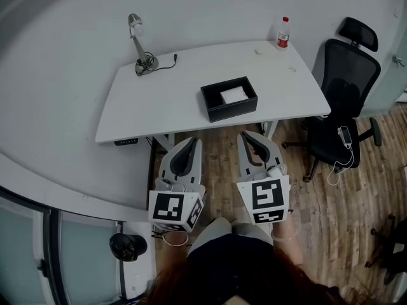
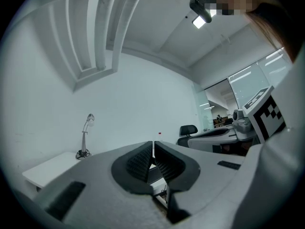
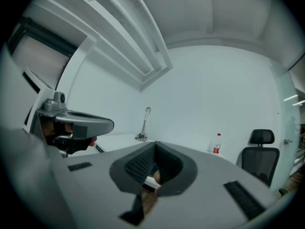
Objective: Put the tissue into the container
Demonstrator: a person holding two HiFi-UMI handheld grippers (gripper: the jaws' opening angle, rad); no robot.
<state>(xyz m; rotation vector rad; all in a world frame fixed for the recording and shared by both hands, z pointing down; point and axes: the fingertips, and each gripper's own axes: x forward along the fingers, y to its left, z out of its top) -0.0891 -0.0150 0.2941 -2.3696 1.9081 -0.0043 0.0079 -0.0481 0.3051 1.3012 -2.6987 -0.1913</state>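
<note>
A black rectangular container [image 1: 229, 98] stands on the white table [image 1: 165, 100], near its front edge. A white tissue [image 1: 233, 94] lies inside the container. My left gripper [image 1: 189, 141] and my right gripper [image 1: 249, 136] hang side by side over the wooden floor, just short of the table's front edge, and both point level toward the table. In the left gripper view the pads of the left gripper [image 2: 153, 144] meet with nothing between them. The right gripper [image 3: 155, 146] is likewise shut and empty in its own view. The jaws hide the container in both gripper views.
A desk lamp [image 1: 141, 43] stands at the table's back left, a red-capped bottle [image 1: 283, 33] at its back right. A black office chair [image 1: 343, 100] stands to the right of the table, with a cable hanging from it. A small fan sits on the floor at the left.
</note>
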